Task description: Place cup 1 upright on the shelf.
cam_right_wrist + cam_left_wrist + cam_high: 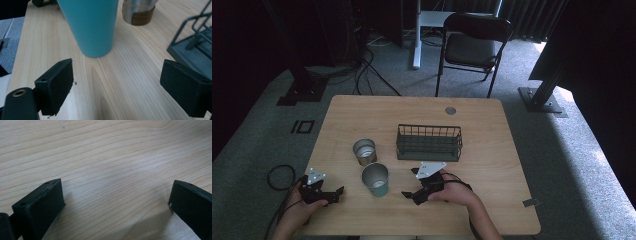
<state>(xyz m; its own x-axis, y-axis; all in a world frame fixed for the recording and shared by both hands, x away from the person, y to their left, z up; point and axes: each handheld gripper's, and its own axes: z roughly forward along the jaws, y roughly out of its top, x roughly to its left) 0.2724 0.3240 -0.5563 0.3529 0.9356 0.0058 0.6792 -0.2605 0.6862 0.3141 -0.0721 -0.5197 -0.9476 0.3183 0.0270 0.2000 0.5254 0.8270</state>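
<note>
A teal tumbler stands upright near the front middle of the wooden table, and it rises close ahead in the right gripper view. Behind it stands a steel cup with a brown band. A black wire basket sits at the table's middle. My right gripper is open, just right of the tumbler, with nothing between its jaws. My left gripper is open over bare wood at the front left.
A round grommet is set in the table's far edge. A black chair and a white desk leg stand beyond the table. Cables trail on the carpet to the left.
</note>
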